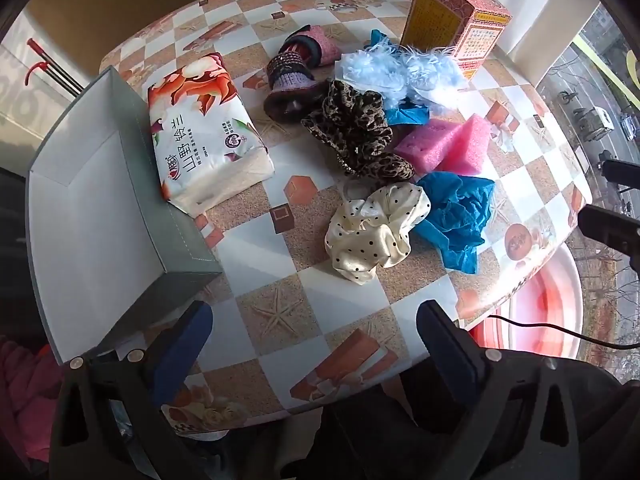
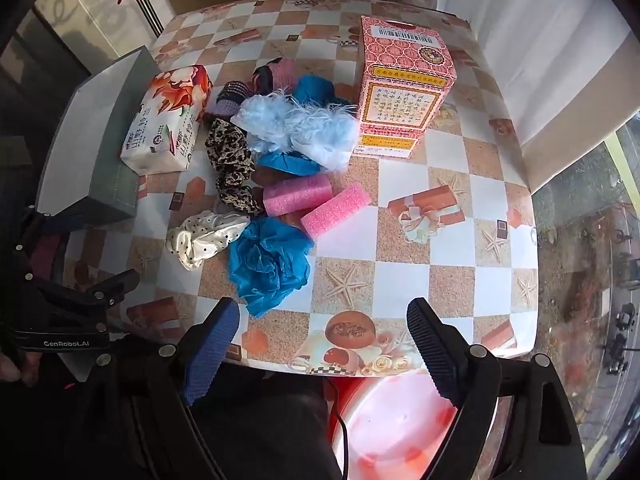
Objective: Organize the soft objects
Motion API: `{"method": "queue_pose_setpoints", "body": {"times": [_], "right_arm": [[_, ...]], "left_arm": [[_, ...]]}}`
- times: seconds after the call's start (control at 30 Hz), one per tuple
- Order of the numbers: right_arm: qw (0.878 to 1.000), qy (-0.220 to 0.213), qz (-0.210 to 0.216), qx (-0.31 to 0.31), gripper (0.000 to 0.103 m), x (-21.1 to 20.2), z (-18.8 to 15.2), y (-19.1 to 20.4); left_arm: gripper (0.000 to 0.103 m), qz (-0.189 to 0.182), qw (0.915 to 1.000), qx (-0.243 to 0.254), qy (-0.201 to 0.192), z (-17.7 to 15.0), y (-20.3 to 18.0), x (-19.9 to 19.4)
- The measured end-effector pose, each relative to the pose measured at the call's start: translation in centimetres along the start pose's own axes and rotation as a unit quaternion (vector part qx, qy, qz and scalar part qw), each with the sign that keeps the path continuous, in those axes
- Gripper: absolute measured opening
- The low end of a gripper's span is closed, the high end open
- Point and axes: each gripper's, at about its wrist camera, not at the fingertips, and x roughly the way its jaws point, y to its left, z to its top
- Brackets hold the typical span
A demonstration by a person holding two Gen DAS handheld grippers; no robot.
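Soft things lie in a pile mid-table: a cream polka-dot scrunchie (image 1: 374, 232) (image 2: 208, 236), a leopard scrunchie (image 1: 354, 132) (image 2: 232, 164), crumpled blue plastic (image 1: 456, 216) (image 2: 272, 260), two pink foam blocks (image 1: 448, 144) (image 2: 316, 202), light-blue fluffy pieces (image 1: 396, 72) (image 2: 300, 128) and knitted slippers (image 1: 296, 68) (image 2: 256, 80). A tissue pack (image 1: 200, 128) (image 2: 166, 120) lies next to an open grey box (image 1: 100, 208) (image 2: 92, 136) at the left. My left gripper (image 1: 316, 340) is open and empty above the near table edge. My right gripper (image 2: 324, 340) is open and empty, short of the blue plastic.
A tall red and yellow carton (image 1: 456, 28) (image 2: 400, 84) stands at the back right. The checkered tablecloth (image 1: 288, 280) (image 2: 440, 240) covers the table. A red and white basin (image 1: 544, 312) (image 2: 400, 424) sits below the near edge. The left gripper's body (image 2: 60, 312) shows at the left.
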Motion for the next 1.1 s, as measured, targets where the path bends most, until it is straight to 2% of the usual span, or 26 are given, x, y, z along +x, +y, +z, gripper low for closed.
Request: {"method": "queue_pose_setpoints", "body": {"times": [0.17,0.33,0.43,0.53,0.9,1.1], "right_arm": [[1.0,0.019,-0.019,-0.015,0.087,0.8,1.1,0.3],[0.997,0.002,-0.024,-0.068,0.087,0.2,2.0,0.5],[0.994,-0.021,-0.028,-0.099,0.087,0.0,2.2,0.6],[0.993,-0.022,-0.015,-0.111,0.087,0.4,2.2,0.4],[0.993,-0.004,0.061,-0.101,0.087,1.2,1.1,0.7],[0.995,0.0,0.063,-0.083,0.087,1.5,0.9,0.1]], "left_arm": [[0.102,0.004,0.9996,-0.025,-0.009,-1.3,1.3,-0.6],[0.102,-0.011,0.9967,-0.079,-0.015,-1.7,3.0,-0.7],[0.102,-0.005,0.9957,-0.089,-0.022,-1.8,2.8,-1.1],[0.102,-0.009,0.995,-0.098,-0.02,-1.9,2.3,-1.1],[0.102,-0.002,0.9952,-0.097,-0.015,-1.8,1.6,-1.0],[0.102,-0.001,0.9975,-0.071,-0.006,-1.2,0.5,-0.6]]}}
